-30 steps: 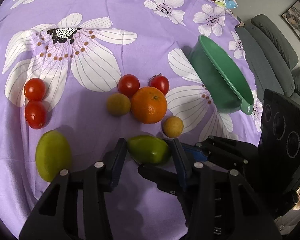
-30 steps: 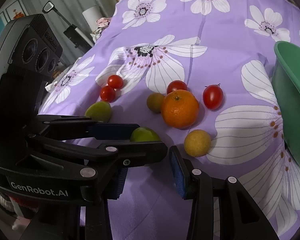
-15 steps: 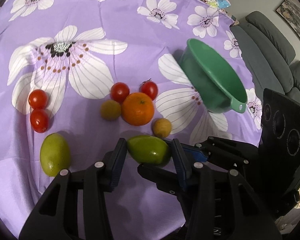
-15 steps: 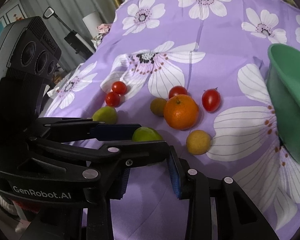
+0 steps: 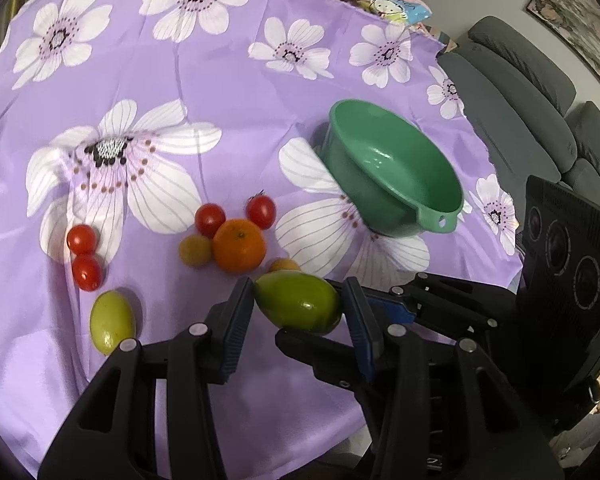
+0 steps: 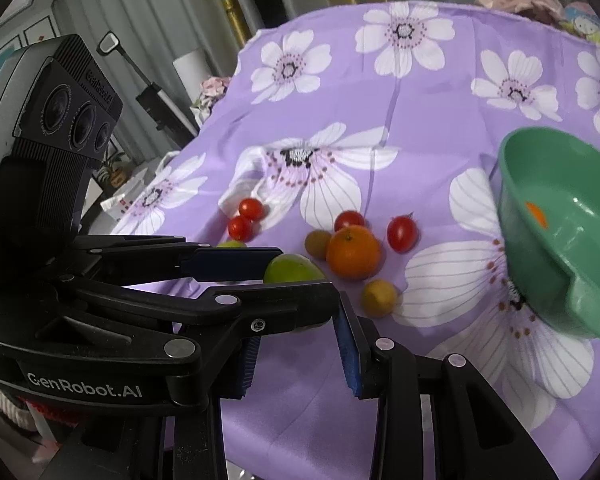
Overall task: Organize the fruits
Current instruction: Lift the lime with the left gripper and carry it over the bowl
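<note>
Both tongs [image 5: 298, 312] seemingly on green fruit [image 5: 298, 305]

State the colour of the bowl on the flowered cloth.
The bowl is plain green, inside and out; the left wrist view shows it best.

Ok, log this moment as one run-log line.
left gripper: shut on green mango, lifted off cloth | right gripper: empty, jaws narrow | green bowl: empty | orange, tomatoes, second mango: on cloth

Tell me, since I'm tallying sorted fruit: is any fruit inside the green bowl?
No, the green bowl shows only bare green inside.
</note>
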Demonstrator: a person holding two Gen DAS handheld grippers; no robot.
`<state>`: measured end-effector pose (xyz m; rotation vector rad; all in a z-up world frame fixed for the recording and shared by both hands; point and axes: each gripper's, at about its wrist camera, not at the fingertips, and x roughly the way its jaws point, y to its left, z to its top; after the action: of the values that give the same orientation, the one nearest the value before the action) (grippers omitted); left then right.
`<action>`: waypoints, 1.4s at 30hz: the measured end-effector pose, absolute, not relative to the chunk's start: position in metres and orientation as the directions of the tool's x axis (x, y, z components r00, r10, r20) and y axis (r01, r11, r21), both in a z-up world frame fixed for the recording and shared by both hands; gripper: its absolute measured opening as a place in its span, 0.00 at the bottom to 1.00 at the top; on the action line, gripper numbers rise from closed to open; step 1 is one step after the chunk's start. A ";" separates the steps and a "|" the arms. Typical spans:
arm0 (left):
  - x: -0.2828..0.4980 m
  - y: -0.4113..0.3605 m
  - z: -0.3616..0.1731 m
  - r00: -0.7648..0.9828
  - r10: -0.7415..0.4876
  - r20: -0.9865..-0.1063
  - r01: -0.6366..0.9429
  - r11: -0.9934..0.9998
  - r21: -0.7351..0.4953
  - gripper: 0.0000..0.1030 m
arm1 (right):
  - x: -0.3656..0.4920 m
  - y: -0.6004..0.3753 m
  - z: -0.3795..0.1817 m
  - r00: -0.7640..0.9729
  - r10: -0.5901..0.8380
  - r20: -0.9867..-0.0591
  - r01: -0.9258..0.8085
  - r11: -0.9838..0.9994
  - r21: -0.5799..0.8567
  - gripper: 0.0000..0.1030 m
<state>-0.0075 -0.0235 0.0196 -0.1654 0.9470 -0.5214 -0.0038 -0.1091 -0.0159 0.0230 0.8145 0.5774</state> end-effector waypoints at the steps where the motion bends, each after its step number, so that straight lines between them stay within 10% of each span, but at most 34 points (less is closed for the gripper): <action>1: -0.008 -0.025 0.022 0.475 -0.494 -0.728 0.358 0.864 -0.353 0.44 | -0.004 -0.110 -0.014 0.546 0.495 -0.676 -0.477 0.847 0.234 0.36; 42: 0.040 -0.137 0.065 0.458 -0.547 -0.701 0.577 0.783 -0.233 0.44 | 0.006 -0.205 0.023 0.734 0.407 -0.544 -0.321 0.914 0.249 0.36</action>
<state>0.0404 -0.1369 0.0654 0.0401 0.8487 -0.6925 0.0064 -0.2053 0.0226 0.1423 0.6303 0.4015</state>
